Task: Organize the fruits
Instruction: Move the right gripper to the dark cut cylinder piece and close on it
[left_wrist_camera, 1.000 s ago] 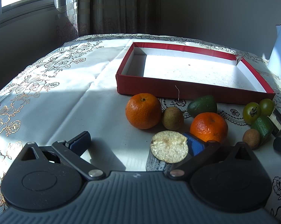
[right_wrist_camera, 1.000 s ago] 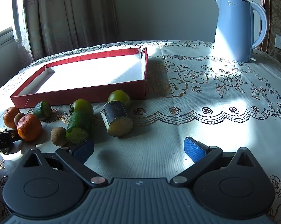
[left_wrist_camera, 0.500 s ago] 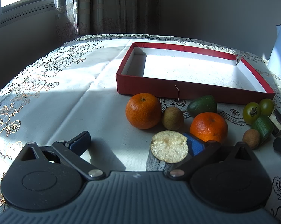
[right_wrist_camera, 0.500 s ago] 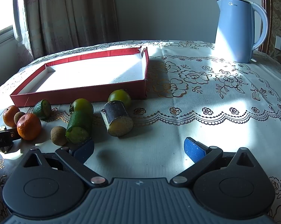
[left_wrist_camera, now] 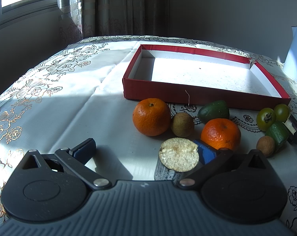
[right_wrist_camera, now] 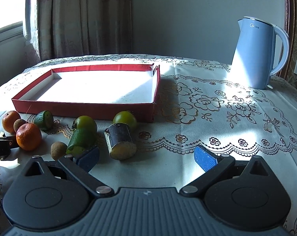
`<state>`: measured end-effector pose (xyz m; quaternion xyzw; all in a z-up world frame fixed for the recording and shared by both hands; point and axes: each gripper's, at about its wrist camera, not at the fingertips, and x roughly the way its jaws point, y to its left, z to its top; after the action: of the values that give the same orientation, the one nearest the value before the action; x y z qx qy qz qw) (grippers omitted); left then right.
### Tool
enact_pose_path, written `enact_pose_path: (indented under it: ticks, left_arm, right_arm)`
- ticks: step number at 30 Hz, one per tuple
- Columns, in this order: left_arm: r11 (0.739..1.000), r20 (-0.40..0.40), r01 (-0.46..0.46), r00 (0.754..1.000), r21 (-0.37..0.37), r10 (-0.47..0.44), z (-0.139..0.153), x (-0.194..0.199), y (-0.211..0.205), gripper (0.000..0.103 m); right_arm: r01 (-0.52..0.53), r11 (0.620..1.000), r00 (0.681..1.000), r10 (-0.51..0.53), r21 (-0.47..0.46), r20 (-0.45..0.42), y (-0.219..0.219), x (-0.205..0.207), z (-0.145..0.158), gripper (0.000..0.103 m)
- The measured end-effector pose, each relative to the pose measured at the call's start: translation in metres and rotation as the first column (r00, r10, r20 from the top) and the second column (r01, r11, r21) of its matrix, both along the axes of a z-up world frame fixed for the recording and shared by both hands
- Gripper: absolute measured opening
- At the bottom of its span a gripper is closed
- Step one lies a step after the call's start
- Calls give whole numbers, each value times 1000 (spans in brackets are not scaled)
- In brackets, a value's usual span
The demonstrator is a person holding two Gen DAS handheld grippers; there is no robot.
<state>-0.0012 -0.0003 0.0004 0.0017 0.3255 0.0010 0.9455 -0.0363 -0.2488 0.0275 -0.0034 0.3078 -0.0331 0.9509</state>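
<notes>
A red box [left_wrist_camera: 203, 96] [right_wrist_camera: 85, 109] with a white inside lies empty on the table. In front of it lie two oranges [left_wrist_camera: 151, 117] [left_wrist_camera: 220, 133], two brown longans [left_wrist_camera: 182, 124], green avocado pieces [left_wrist_camera: 213, 111] [right_wrist_camera: 80, 140], two green tomatoes [left_wrist_camera: 266, 116] [right_wrist_camera: 125, 119] and two dark sugarcane chunks [left_wrist_camera: 178, 160] [right_wrist_camera: 121, 143]. My left gripper [left_wrist_camera: 146, 150] is open, low over the table, with one sugarcane chunk against the inside of its right finger. My right gripper [right_wrist_camera: 146, 155] is open and empty, the other sugarcane chunk just ahead between its fingers.
A blue electric kettle [right_wrist_camera: 256, 53] stands at the back right. The table has a floral lace cloth [right_wrist_camera: 217, 108]. Curtains and a window are behind. The left gripper's tip [right_wrist_camera: 0, 147] shows at the right wrist view's left edge.
</notes>
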Motion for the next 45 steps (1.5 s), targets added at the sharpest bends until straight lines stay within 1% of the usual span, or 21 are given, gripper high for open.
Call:
enact_pose_path:
  ticks: [4,6,10,18,23,36,38,40,45]
  left_arm:
    - [1000,0,0,1000,0,0,0,0,0,103]
    - [1000,0,0,1000,0,0,0,0,0,103]
    - [1000,0,0,1000,0,0,0,0,0,103]
    - [1000,0,0,1000,0,0,0,0,0,103]
    - [1000,0,0,1000,0,0,0,0,0,103]
    - [1000,0,0,1000,0,0,0,0,0,103]
    - [1000,0,0,1000,0,0,0,0,0,103]
    - [1000,0,0,1000,0,0,0,0,0,103]
    - [1000,0,0,1000,0,0,0,0,0,103]
  right_arm:
    - [-28,1000,999,28,-7,20,3,1,2,103]
    - [-37,999,999,38,-7,23,4,1,2,100]
    - [-49,999,999,49,3,17,4,2,1,85]
    - [-71,997,997,70,13,17,4,3,1,84]
    - [-89,996,996,89,28,0,4,6,-2,71]
    - [-97,994,995,97,53,-9,-1,12,-6,71]
    - [-103,993,994,104,57,-11,-1,13,-7,68]
    - [-111,992,993,112,61,-21,0,16,-9,60]
    - [-115,992,993,116,58,-24,1,20,-10,59]
